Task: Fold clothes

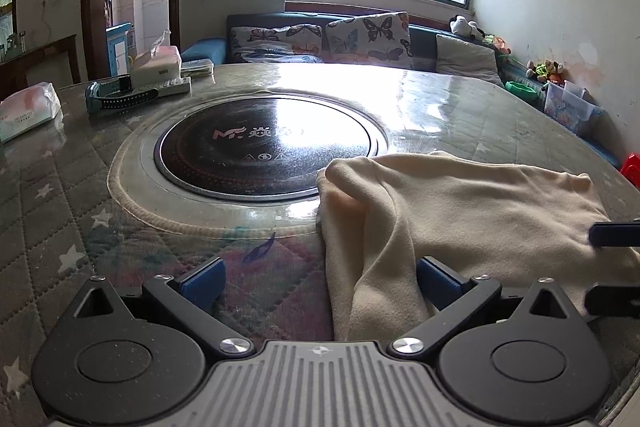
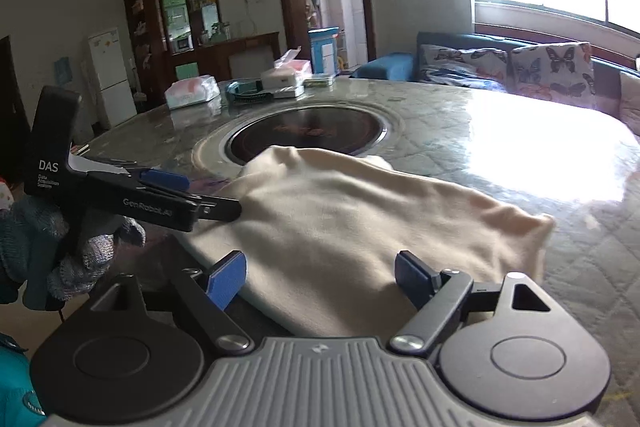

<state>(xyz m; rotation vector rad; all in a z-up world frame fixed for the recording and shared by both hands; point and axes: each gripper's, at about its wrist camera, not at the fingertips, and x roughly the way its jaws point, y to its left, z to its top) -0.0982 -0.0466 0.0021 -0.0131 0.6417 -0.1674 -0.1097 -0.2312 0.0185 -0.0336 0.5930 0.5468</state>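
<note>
Near six o'clock on the round table (image 1: 460, 99), cream garment (image 2: 360, 219) lying partly folded, creases left to flatten. Left gripper (image 1: 320, 281) spread wide over its edge; right gripper (image 2: 320, 277) likewise, gripping nothing.
</note>
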